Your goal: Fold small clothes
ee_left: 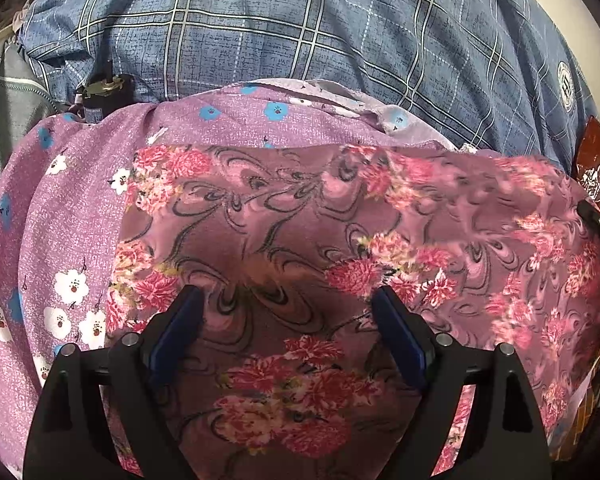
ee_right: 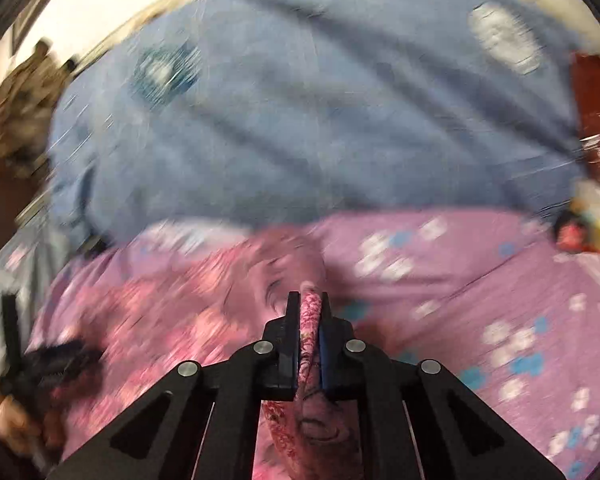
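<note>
A small mauve cloth with pink-red flowers and dark swirls (ee_left: 300, 220) lies flat on a lilac floral sheet (ee_left: 52, 240). My left gripper (ee_left: 288, 300) hovers over the cloth's near part, jaws wide apart, nothing pinched between its blue pads (ee_left: 172, 328). In the blurred right wrist view my right gripper (ee_right: 309, 300) is shut on a bunched edge of the same flowered cloth (ee_right: 310, 320), which rises from the lilac sheet (ee_right: 460, 280) into the jaws. A tip of the right gripper (ee_left: 594, 216) shows at the cloth's right edge in the left wrist view.
A blue plaid quilt (ee_left: 300, 32) bulges behind the sheet, seen too in the right wrist view as the quilt (ee_right: 300, 100). A small dark device with a brass fitting (ee_left: 104, 96) sits at its left foot. Crinkled red-brown wrapping (ee_left: 596, 160) lies at right. A hand (ee_right: 16, 416) holds the other gripper at lower left.
</note>
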Motion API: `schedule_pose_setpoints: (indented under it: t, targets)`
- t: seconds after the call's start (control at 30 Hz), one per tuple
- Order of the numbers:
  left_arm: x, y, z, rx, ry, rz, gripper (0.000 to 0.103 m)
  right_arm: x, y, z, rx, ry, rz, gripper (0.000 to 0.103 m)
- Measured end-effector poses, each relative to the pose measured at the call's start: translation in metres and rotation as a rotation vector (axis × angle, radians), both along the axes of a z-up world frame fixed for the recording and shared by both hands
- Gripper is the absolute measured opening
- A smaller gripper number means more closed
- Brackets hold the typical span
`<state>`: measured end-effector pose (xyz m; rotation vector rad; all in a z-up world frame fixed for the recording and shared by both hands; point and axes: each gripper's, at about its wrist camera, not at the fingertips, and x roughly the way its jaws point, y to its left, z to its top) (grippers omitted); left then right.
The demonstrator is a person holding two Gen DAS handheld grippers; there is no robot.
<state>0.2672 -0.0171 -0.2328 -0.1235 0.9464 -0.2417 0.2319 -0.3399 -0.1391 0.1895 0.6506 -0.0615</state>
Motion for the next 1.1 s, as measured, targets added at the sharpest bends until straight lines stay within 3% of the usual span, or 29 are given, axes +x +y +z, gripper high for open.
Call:
schedule_pose_setpoints:
  t: [0.03, 0.13, 0.23, 0.33, 0.37, 0.4, 0.47, 0.57, 0.6, 0.63, 0.7, 0.83, 0.93, 1.03, 1.1]
  targets:
    - [0.0, 0.0, 0.0, 0.0, -0.001, -0.001, 0.088, 0.008, -0.016, -0.011, 0.04, 0.043, -0.063, 0.007]
    - [0.0, 0.002, 0.0, -0.009, 0.001, -0.004, 0.088, 0.01, -0.052, -0.034, -0.043, 0.082, -0.309, 0.007]
    - [0.001, 0.002, 0.0, -0.012, 0.003, -0.006, 0.088, -0.012, -0.097, -0.031, 0.112, 0.047, -0.411, 0.013]
    - [0.001, 0.002, 0.0, -0.008, 0.002, -0.005, 0.088, -0.025, -0.087, -0.013, 0.181, -0.026, -0.268, 0.014]
    - [0.001, 0.002, 0.0, -0.007, 0.002, -0.004, 0.088, -0.023, -0.075, -0.009, 0.2, -0.012, -0.184, 0.021]
    - [0.001, 0.002, 0.0, -0.007, 0.002, -0.004, 0.088, -0.021, -0.058, -0.006, 0.208, 0.013, -0.082, 0.037]
    - [0.0, 0.002, 0.0, -0.007, 0.0, -0.004, 0.088, -0.019, -0.031, -0.006, 0.18, 0.022, 0.02, 0.048]
    - [0.0, 0.001, 0.0, -0.002, -0.001, -0.006, 0.088, 0.001, -0.004, -0.033, 0.159, 0.179, 0.132, 0.043]
    - [0.0, 0.0, 0.001, 0.0, -0.001, -0.007, 0.088, 0.011, -0.002, -0.055, 0.139, 0.276, 0.111, 0.042]
    - [0.0, 0.0, 0.001, 0.003, 0.001, -0.01, 0.088, 0.017, 0.0, -0.067, 0.109, 0.316, 0.092, 0.04]
    - [0.0, 0.0, 0.003, 0.007, 0.012, -0.018, 0.088, 0.015, 0.006, -0.065, 0.049, 0.291, 0.098, 0.038]
    - [-0.018, 0.021, 0.016, -0.063, 0.055, -0.004, 0.088, -0.012, 0.004, -0.037, 0.172, 0.198, 0.124, 0.042]
    - [-0.04, 0.05, 0.023, -0.103, 0.087, 0.081, 0.088, -0.043, 0.013, -0.024, 0.195, 0.159, 0.157, 0.043]
    - [-0.091, 0.085, 0.023, -0.116, 0.079, 0.19, 0.088, -0.072, 0.03, -0.027, 0.275, 0.153, 0.233, 0.043]
    - [-0.118, 0.096, 0.018, -0.104, 0.084, 0.228, 0.088, -0.087, 0.049, -0.037, 0.26, 0.186, 0.264, 0.043]
